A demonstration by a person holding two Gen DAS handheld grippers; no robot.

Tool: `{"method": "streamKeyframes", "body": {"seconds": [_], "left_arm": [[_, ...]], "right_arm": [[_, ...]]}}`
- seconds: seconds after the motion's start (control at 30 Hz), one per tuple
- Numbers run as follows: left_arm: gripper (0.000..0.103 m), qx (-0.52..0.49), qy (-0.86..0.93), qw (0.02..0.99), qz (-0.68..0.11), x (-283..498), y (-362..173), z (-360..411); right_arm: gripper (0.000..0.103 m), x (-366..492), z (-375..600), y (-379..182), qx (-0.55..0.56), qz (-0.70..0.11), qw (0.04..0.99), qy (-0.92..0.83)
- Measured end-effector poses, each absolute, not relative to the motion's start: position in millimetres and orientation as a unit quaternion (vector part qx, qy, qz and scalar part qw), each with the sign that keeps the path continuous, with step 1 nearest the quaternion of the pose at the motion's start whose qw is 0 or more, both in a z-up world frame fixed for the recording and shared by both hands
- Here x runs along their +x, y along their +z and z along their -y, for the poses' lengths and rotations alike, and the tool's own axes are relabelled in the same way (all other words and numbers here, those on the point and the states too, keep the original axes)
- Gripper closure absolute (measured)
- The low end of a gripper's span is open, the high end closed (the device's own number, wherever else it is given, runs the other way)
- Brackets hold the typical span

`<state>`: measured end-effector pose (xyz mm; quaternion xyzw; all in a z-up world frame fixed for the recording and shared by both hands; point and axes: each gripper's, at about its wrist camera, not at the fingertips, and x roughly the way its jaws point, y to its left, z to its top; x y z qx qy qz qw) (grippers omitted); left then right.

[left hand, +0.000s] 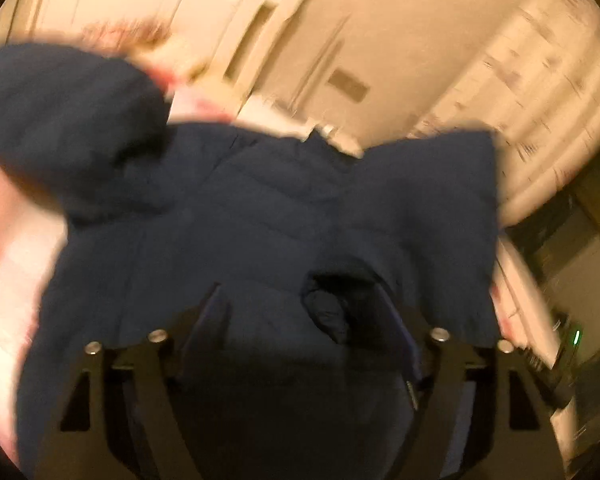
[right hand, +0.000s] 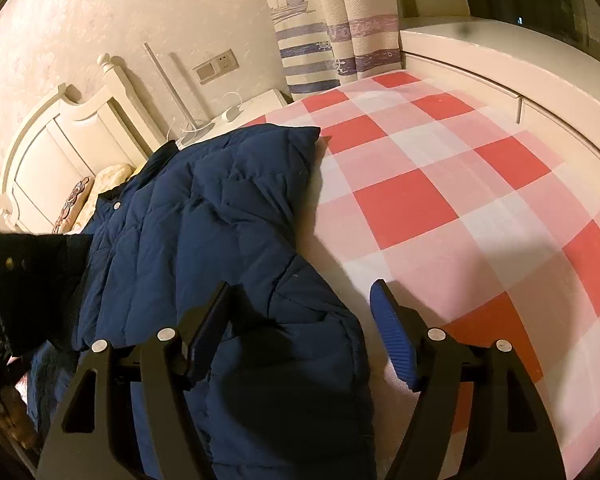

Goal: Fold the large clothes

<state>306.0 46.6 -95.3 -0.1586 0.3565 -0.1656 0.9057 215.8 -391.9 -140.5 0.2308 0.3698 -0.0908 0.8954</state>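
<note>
- A navy quilted jacket [right hand: 204, 232] lay along the left side of a bed [right hand: 440, 184] covered in a red-and-white checked sheet, its collar toward the headboard [right hand: 60, 136].
- The right gripper [right hand: 300, 320] hovered over the jacket's lower edge, fingers spread wide and holding nothing.
- The left gripper [left hand: 304, 320] sat in blurred, dark jacket fabric; whether its fingers gripped it could not be told.

Matt, quilted navy cloth jacket [right hand: 204, 216] on smooth checked cotton-like sheet [right hand: 440, 184]; ribbed blue fingers [right hand: 392, 336].
</note>
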Motion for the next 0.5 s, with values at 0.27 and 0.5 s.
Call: {"method": "streamKeyframes", "body": {"seconds": [0.27, 0.5], "left_arm": [[0.002, -0.038, -0.205, 0.913, -0.351, 306.8, -83.9, -15.4], [0.007, -0.246, -0.148, 0.875, -0.389, 372.3, -106.6, -74.8]], "right_arm": [[0.033, 216.2, 391.7, -140.7, 0.227, -0.372, 0.895, -0.092], [0.032, 215.5, 391.4, -140.7, 0.228, -0.371, 0.896, -0.092]]}}
